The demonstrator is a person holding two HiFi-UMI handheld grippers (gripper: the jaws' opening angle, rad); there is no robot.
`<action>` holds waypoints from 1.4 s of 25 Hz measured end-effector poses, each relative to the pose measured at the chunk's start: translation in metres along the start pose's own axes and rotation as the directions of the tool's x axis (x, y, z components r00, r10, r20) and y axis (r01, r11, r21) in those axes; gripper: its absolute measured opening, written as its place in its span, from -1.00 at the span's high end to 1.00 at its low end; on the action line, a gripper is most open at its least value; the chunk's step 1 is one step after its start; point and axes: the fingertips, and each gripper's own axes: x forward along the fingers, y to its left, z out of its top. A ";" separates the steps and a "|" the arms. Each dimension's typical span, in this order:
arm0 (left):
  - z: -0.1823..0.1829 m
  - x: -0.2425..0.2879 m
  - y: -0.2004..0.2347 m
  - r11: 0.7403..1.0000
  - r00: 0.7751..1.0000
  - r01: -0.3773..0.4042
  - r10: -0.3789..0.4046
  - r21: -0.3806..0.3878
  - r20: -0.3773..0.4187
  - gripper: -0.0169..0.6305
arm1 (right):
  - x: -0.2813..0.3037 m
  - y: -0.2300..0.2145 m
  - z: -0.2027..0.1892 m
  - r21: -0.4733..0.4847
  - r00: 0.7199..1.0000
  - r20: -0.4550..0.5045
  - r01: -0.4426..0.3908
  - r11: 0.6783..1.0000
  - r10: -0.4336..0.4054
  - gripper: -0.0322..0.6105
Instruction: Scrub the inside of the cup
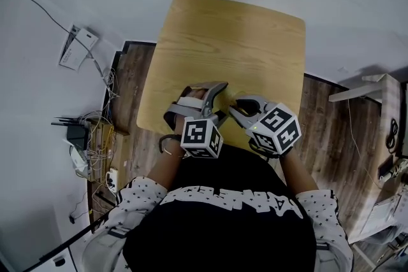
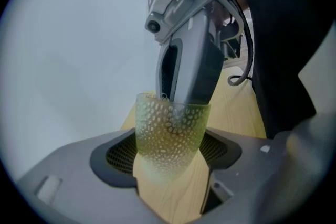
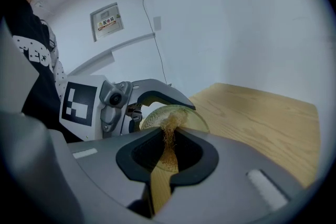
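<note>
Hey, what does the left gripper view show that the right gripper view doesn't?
Only the left gripper view: the cup from the side, dimpled and yellow-green, with the right gripper reaching into its mouth. Only the right gripper view: the brownish scrubber pinched in the right gripper's jaws, the left gripper with its marker cube, and a wall sign. Both: the cup and the wooden table.

Wooden table [image 1: 236, 41] — a router [image 1: 77, 133] and tangled cables [image 1: 101, 148] on the floor

Grey claws [image 1: 220, 100] [image 1: 237, 108], black shirt [image 1: 223, 220], dotted sleeves [image 1: 141, 193]
</note>
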 end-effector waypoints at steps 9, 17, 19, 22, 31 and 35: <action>-0.001 -0.003 0.006 0.998 0.998 -0.048 0.050 0.044 -0.044 -0.17 | 0.002 -0.004 0.010 0.210 0.995 0.092 -0.057 0.976 0.038 0.74; -0.003 -0.007 0.013 0.992 0.995 -0.082 0.087 0.092 -0.054 -0.18 | 0.003 -0.004 0.018 0.363 0.980 0.188 -0.133 0.922 0.067 0.74; -0.002 -0.007 0.015 0.990 0.995 -0.087 0.092 0.110 -0.048 -0.17 | 0.002 -0.006 0.020 0.410 0.974 0.214 -0.159 0.898 0.075 0.74; -0.001 -0.007 0.019 0.985 0.993 -0.093 0.102 0.144 -0.055 -0.17 | -0.001 -0.010 0.023 0.501 0.958 0.270 -0.224 0.836 0.095 0.74; 0.005 -0.004 0.026 0.975 0.993 -0.107 0.114 0.195 -0.026 -0.17 | -0.010 -0.023 0.032 0.611 0.923 0.376 -0.311 0.728 0.079 0.74; 0.006 -0.002 0.029 0.974 0.993 -0.109 0.115 0.197 -0.020 -0.17 | -0.014 -0.028 0.040 0.609 0.907 0.407 -0.357 0.708 0.108 0.74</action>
